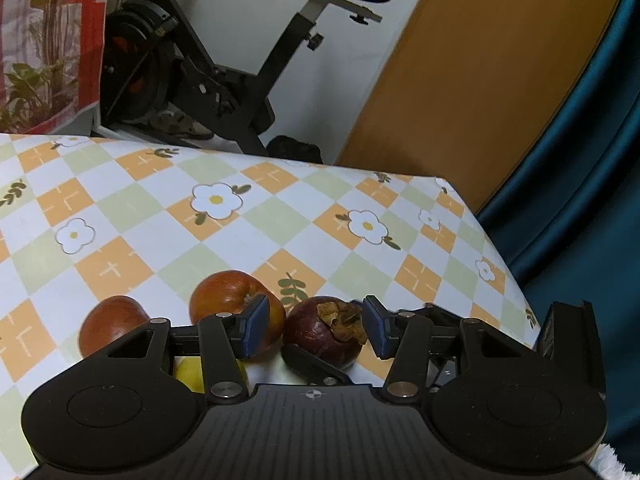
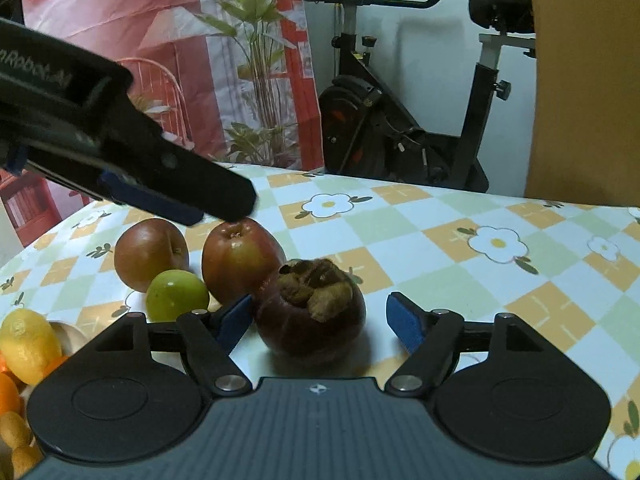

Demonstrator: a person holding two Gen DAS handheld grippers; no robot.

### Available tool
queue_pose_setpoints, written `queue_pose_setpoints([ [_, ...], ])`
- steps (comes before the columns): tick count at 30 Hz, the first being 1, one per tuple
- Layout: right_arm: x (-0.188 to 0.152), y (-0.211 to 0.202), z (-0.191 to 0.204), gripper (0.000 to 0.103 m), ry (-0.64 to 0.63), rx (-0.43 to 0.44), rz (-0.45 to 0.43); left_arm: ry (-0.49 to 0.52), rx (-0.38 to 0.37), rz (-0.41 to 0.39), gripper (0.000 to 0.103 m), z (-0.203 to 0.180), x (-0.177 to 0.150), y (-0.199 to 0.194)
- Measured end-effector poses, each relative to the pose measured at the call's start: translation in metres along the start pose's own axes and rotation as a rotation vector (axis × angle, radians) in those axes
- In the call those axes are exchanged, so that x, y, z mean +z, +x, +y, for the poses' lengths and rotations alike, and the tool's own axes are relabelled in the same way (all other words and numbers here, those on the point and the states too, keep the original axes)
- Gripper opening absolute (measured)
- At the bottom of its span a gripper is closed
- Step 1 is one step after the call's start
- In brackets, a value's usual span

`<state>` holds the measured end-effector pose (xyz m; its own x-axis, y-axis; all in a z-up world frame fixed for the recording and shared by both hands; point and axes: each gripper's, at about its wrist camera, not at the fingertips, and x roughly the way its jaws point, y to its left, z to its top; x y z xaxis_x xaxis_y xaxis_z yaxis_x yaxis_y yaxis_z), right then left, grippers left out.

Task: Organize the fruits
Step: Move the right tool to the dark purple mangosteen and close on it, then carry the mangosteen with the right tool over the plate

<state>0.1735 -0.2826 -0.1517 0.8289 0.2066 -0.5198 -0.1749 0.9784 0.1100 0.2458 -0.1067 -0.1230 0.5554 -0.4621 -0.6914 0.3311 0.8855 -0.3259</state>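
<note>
A dark purple mangosteen (image 2: pixel 312 316) with a dried brown cap sits on the checked tablecloth between my right gripper's (image 2: pixel 320 320) open fingers, untouched. Behind it lie two red-brown apples (image 2: pixel 240 260) (image 2: pixel 150 254) and a small green fruit (image 2: pixel 176 296). In the left wrist view my left gripper (image 1: pixel 316 328) is open above the mangosteen (image 1: pixel 324 332) and the near apple (image 1: pixel 228 296); the second apple (image 1: pixel 108 324) lies left. The left gripper (image 2: pixel 216 204) also shows in the right wrist view, hovering over the apples.
A lemon (image 2: pixel 26 344) and oranges (image 2: pixel 8 392) sit at the lower left of the right wrist view. An exercise bike (image 2: pixel 400 120) stands beyond the table's far edge (image 1: pixel 240 152). A blue curtain (image 1: pixel 580 160) hangs on the right.
</note>
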Motion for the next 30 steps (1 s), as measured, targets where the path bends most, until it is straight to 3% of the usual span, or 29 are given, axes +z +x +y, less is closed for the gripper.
queue_pose_setpoints([
  [3,-0.001,0.003,-0.001,0.064,0.004,0.029,0.021,0.006,-0.008,0.011,0.054,-0.001,-0.002,0.004],
  [7,-0.005,-0.004,-0.003,0.064,0.034,0.026,0.01,0.013,-0.023,0.028,0.057,-0.005,-0.007,0.008],
  [10,-0.01,-0.013,-0.005,0.064,0.061,0.034,0.0,0.02,-0.035,0.042,0.065,-0.008,-0.013,0.009],
  [25,-0.021,-0.025,0.014,0.064,0.006,0.062,0.001,0.061,-0.024,0.122,0.066,-0.012,-0.037,0.026],
  [30,-0.021,-0.024,0.012,0.064,0.018,0.065,0.003,0.055,-0.028,0.111,0.066,-0.011,-0.038,0.027],
])
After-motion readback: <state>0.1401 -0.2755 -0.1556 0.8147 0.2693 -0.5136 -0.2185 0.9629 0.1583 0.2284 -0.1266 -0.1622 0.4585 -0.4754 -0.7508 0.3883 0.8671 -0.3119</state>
